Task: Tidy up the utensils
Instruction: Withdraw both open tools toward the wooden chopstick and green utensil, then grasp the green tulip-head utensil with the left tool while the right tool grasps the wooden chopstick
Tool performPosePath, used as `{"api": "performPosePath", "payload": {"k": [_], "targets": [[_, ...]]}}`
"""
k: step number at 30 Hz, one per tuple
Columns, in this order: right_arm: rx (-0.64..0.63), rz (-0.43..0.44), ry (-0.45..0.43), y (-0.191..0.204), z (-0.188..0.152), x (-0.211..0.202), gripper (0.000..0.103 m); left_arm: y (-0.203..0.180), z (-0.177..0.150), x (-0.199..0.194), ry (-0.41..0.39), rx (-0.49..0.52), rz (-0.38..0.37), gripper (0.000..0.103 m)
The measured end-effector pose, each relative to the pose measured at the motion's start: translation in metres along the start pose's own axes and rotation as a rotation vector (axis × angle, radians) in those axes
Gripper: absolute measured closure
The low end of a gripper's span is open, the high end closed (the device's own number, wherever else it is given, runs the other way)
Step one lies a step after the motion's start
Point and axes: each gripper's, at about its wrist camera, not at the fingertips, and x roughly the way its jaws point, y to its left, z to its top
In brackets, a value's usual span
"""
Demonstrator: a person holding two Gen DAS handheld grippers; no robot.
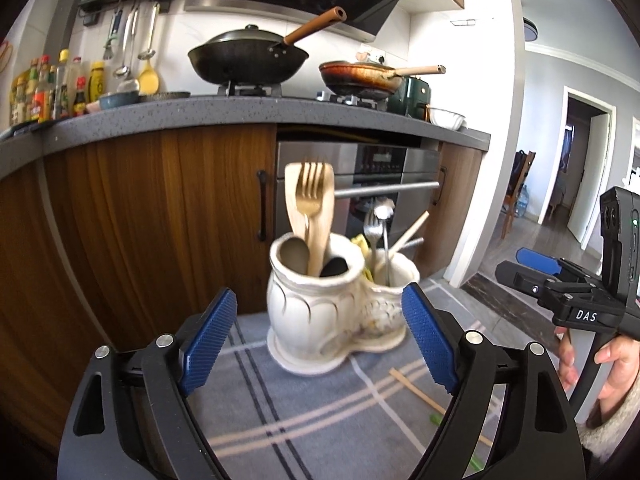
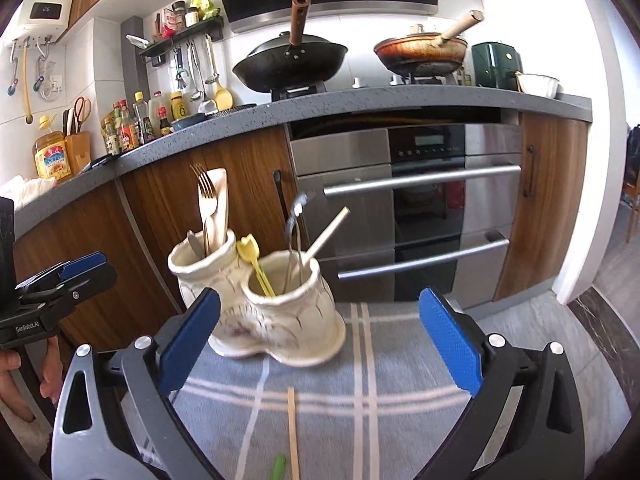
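Observation:
A cream ceramic double-pot utensil holder (image 1: 320, 312) (image 2: 276, 312) stands on a grey plaid cloth (image 1: 304, 420) (image 2: 360, 400). One pot holds a gold fork (image 1: 314, 192) (image 2: 206, 196), a wooden spatula and spoons. The other holds a silver fork (image 1: 372, 228), a wooden chopstick (image 2: 326, 236) and a yellow pick (image 2: 250, 256). A loose wooden chopstick (image 2: 293, 432) (image 1: 416, 392) and a green stick (image 2: 278, 466) lie on the cloth. My left gripper (image 1: 320, 340) is open and empty in front of the holder. My right gripper (image 2: 320, 340) is open and empty, above the loose chopstick.
Behind the table stand wood cabinets (image 1: 160, 208) and a steel oven (image 2: 408, 208) under a grey counter (image 2: 320, 108). Two woks (image 1: 248, 60) (image 2: 420, 54) sit on the stove. Bottles (image 1: 48, 88) crowd the counter's left. A doorway (image 1: 580, 184) opens at right.

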Motion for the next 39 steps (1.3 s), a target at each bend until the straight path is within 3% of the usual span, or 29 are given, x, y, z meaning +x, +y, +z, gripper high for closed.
{"api": "performPosePath", "payload": {"k": [9, 15, 23, 27, 31, 39], "targets": [[0.042, -0.069, 0.087, -0.024, -0.049, -0.02, 0.005, -0.03, -0.043, 0.0, 0.085, -0.033, -0.067, 0.018], [0.075, -0.101, 0.141, -0.044, -0.074, -0.024, 0.005, -0.053, -0.079, 0.015, 0.213, -0.102, -0.164, 0.018], [0.099, -0.111, 0.161, -0.058, -0.089, -0.026, 0.005, -0.099, -0.119, 0.034, 0.36, -0.033, -0.238, 0.02], [0.105, -0.107, 0.165, -0.059, -0.091, -0.025, 0.005, -0.115, -0.131, 0.046, 0.427, 0.031, -0.241, 0.048], [0.105, -0.101, 0.161, -0.059, -0.091, -0.027, 0.005, -0.123, -0.143, 0.059, 0.488, 0.05, -0.233, 0.068], [0.097, -0.092, 0.179, -0.055, -0.095, -0.021, 0.005, -0.125, -0.141, 0.069, 0.49, 0.082, -0.187, 0.086]]}}
